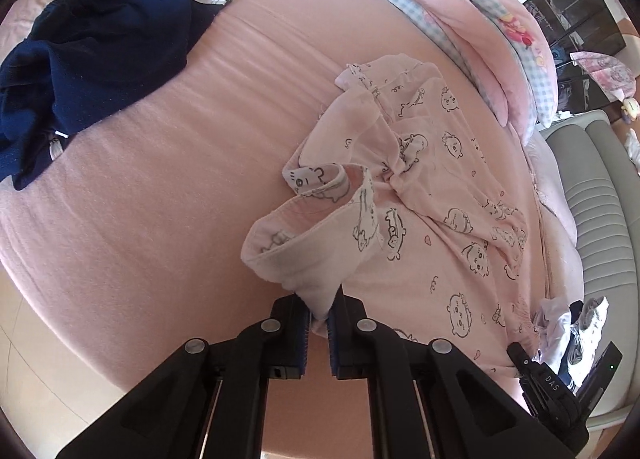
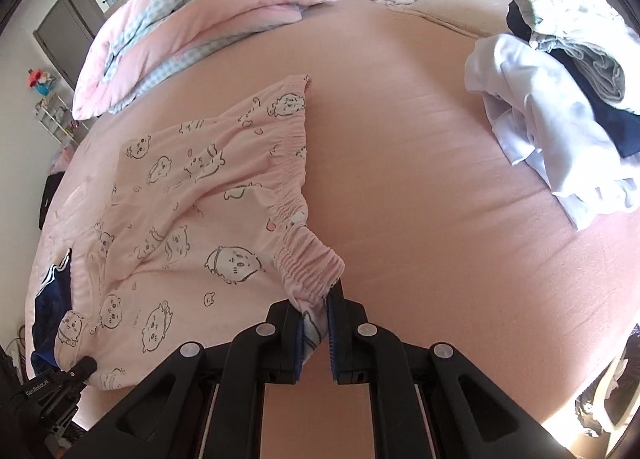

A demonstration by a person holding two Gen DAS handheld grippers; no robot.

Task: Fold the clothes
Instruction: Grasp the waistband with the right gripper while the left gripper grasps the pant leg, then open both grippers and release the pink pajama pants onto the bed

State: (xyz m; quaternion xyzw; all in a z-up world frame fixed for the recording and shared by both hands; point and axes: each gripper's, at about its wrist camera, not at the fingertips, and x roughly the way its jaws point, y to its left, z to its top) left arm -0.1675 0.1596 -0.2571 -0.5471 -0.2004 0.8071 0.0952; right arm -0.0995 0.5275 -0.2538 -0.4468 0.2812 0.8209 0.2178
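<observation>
- Currently the pink printed trousers [image 2: 192, 195] lie spread on the pink bed sheet [image 2: 420, 199], between the folded quilt [image 2: 192, 27] and the bed's near edge.
- Left gripper [image 1: 319, 313]: jaws nearly closed, pinching a bunched leg cuff [image 1: 304, 259] of the garment. That leg is twisted and turned partly inside out, with its pale lining showing.
- Right gripper [image 2: 315, 315]: jaws nearly closed on the near corner of the elastic waistband [image 2: 308, 263], which is lifted slightly off the sheet.
- Handling judgement: the fabric appears thin, soft and light. It drapes and creases freely and offers no stiffness, so any unsupported span is likely to sag.
- The gathered waistband is the thickest and most secure hold. A cuff hem is the next best, since the stitched edge resists slipping from the pads.
- Risk: a pinch on a single layer may let the garment slide out or separate. Taking both layers at hem or waistband is advisable.
- The twisted leg likely needs straightening before a clean fold forms.
- Other clothes: a navy striped garment [image 1: 92, 55] lies well apart on the bed, and a mixed white and navy pile [image 2: 560, 99] sits near the far edge.
</observation>
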